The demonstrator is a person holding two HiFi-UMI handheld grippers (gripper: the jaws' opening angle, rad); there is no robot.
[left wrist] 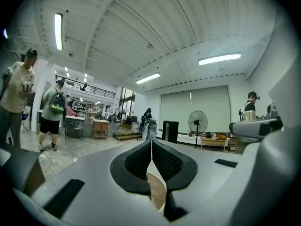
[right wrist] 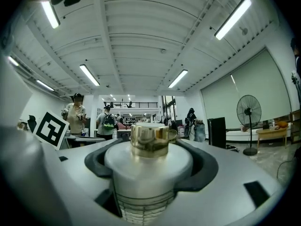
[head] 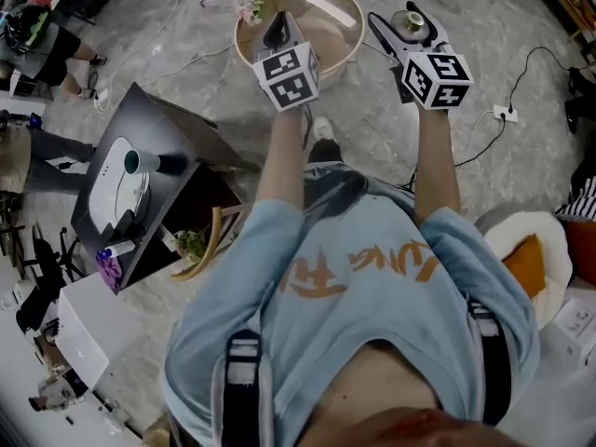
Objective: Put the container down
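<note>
My right gripper (head: pixel 406 32) is shut on a white container (head: pixel 411 20) with a gold cap, held up in front of the person. In the right gripper view the container (right wrist: pixel 149 160) stands upright between the dark pads, filling the right gripper (right wrist: pixel 151 174). My left gripper (head: pixel 277 30) is level with it to the left, over the rim of a round wooden table (head: pixel 244 45). Its jaws (left wrist: pixel 151 150) are pressed together with nothing between them. A tan patch of the table (left wrist: pixel 158 197) shows below them.
A black table (head: pixel 172 124) with a white appliance (head: pixel 116 186) stands at the left. A power strip (head: pixel 506 114) and cables lie on the marble floor at the right. An orange cushion (head: pixel 526 261) rests on a white seat. People and a standing fan (left wrist: pixel 198 122) are far off.
</note>
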